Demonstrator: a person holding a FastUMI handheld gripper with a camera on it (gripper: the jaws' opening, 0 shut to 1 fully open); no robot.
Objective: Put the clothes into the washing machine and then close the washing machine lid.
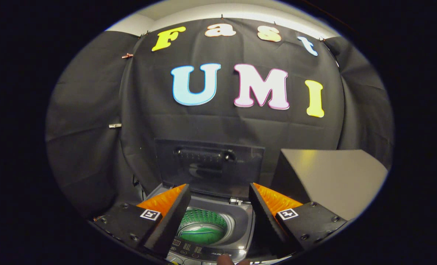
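Below, gripper point(218, 206) hangs over washing machine point(240, 224), fingers spread wide, grasping nothing; lid point(209, 165) upright against booth wall — green cloth point(203, 233) inside drum, between fingers.

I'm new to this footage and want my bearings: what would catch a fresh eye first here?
The open claw hangs with its fingers spread wide and holding nothing. Between and just beyond them sits the washing machine, its drum showing a green garment inside. The dark lid stands raised behind the drum, against the black cloth wall, with a grey box beside it.
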